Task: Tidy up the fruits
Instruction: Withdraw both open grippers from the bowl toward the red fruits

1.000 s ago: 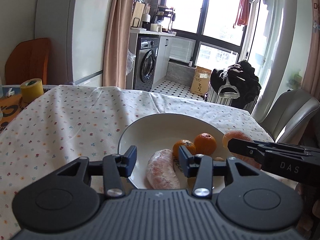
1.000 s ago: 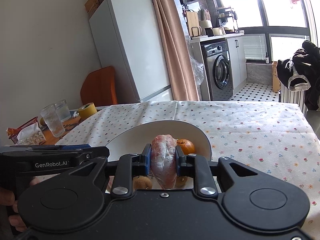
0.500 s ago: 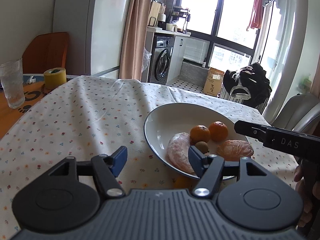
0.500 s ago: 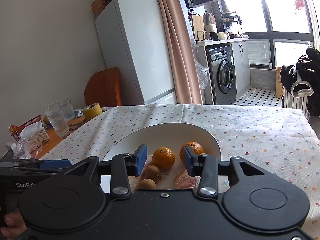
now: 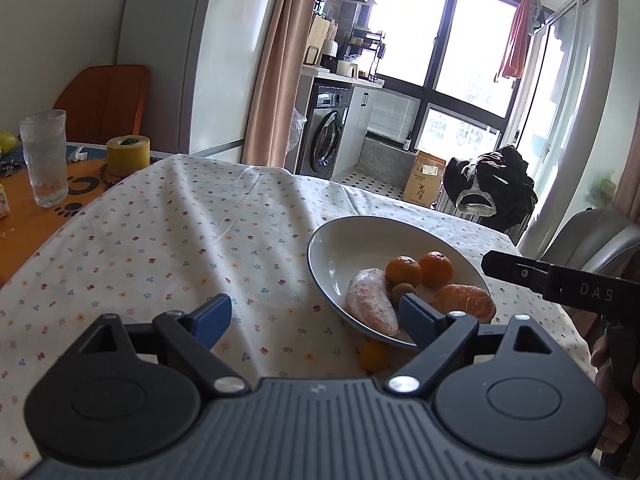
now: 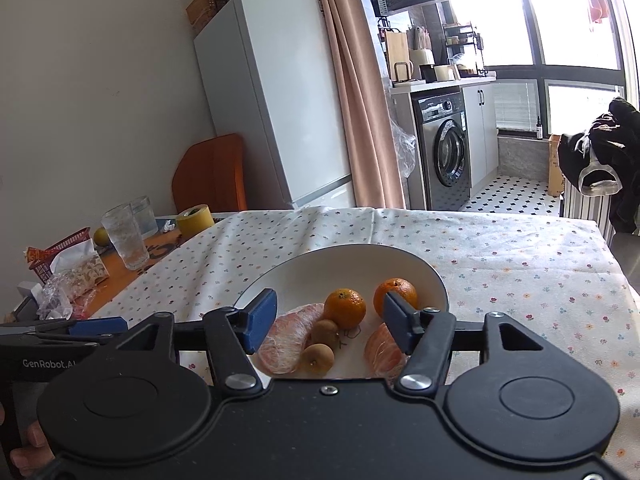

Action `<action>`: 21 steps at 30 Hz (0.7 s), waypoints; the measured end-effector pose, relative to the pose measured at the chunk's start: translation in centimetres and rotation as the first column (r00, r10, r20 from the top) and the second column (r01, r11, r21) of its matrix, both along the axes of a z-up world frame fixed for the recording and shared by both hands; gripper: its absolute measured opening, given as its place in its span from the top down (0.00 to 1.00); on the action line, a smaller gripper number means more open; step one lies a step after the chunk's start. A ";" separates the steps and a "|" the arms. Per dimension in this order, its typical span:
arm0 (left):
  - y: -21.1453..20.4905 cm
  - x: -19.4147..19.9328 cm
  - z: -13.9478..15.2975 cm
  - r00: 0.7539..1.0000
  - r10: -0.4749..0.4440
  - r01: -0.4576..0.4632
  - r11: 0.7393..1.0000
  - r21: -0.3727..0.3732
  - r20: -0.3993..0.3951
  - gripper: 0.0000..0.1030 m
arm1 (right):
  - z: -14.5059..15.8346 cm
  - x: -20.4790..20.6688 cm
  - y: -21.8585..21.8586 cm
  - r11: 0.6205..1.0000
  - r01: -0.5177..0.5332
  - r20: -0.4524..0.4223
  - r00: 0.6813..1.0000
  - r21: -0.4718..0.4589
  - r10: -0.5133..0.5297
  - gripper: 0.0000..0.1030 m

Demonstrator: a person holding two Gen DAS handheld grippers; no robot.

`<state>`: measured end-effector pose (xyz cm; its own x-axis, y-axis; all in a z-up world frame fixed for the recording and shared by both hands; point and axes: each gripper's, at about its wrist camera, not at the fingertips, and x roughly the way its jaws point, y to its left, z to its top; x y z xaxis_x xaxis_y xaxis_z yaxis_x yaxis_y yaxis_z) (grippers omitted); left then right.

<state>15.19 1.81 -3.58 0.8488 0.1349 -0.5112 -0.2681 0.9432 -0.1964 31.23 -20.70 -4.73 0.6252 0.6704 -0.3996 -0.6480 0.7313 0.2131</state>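
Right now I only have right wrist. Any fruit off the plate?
Observer: Yes. Left wrist shows one small orange fruit on the tablecloth, tucked partly under the near rim of the plate.
Operator: Is the left tool free to take it?
Observer: The left tool is open with nothing between its fingers, and the fruit sits just below its right finger in that view.
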 end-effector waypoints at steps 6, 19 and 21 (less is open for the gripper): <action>-0.1 -1.0 0.3 1.000 -0.018 0.018 1.000 -0.003 0.017 0.06 | 0.5 -1.0 -0.5 1.000 0.007 -0.005 1.000 0.010 -0.007 0.27; 0.3 -3.1 0.5 0.999 -0.024 0.024 1.000 -0.010 0.031 0.04 | 0.8 -3.2 -0.7 1.000 0.001 -0.026 1.000 -0.001 -0.001 0.04; 0.4 -3.3 0.5 0.999 -0.026 0.027 1.000 -0.012 0.034 0.04 | 0.8 -3.5 -0.8 1.000 -0.001 -0.032 0.999 -0.004 0.001 0.02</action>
